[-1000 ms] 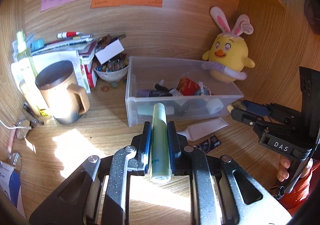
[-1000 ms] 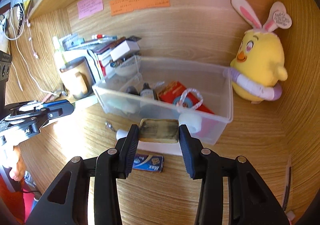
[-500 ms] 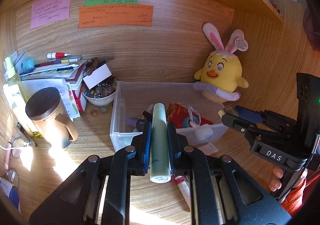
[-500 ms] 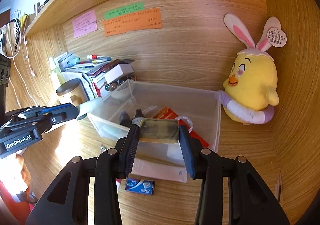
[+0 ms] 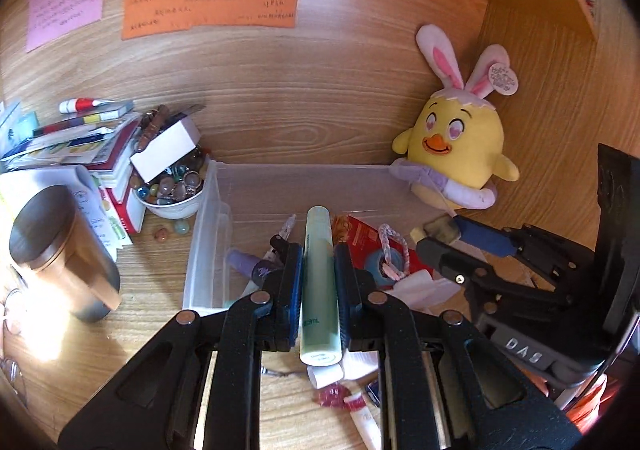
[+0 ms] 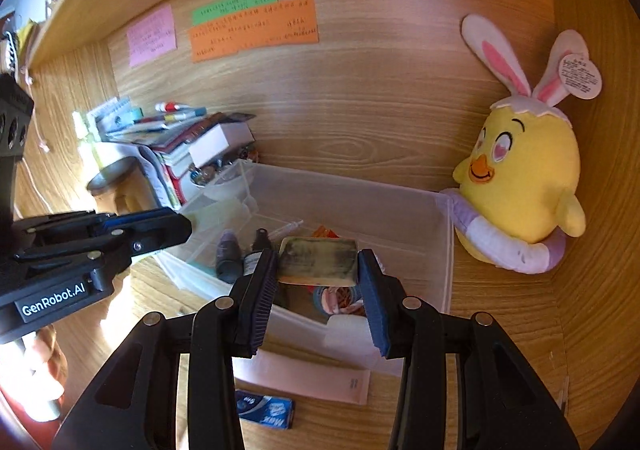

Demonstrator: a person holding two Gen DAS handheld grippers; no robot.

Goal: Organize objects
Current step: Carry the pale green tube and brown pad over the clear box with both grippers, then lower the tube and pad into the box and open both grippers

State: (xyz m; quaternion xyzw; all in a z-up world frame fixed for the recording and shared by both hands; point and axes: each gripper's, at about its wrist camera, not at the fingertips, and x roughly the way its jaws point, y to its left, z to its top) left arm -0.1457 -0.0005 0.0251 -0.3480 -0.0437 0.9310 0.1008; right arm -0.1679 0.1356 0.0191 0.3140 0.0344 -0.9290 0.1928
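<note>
The pale green tube point(image 5: 320, 282) sits clamped lengthwise between the pads of my left gripper point(image 5: 318, 278), its cap end reaching over the near wall of the clear plastic bin point(image 5: 200, 250). A second ago that tube was short of the bin, over bare desk; now both grippers have advanced and the bin's contents lie right beneath them. My right gripper point(image 6: 318, 282) pinches a smudged yellowish block point(image 6: 318, 262) crosswise at its tips, jaws partly apart to the block's width, and holds it above the bin's interior, where a second ago it hung before the near wall. In the left view the block point(image 5: 440, 230) shows at the right gripper's tip point(image 5: 436, 236), over the bin's right end. Below it lie a red packet point(image 5: 360, 234), a dark dropper bottle point(image 6: 256, 254) and a purple-capped bottle point(image 5: 244, 262). A white tube point(image 6: 304, 378) and a blue packet point(image 6: 266, 412) rest on the desk point(image 6: 500, 314) outside the near wall. A yellow chick plush point(image 6: 524, 178) with rabbit ears leans just beside the bin's far right corner. A lidded mug point(image 5: 60, 250) stands well to the left.
</note>
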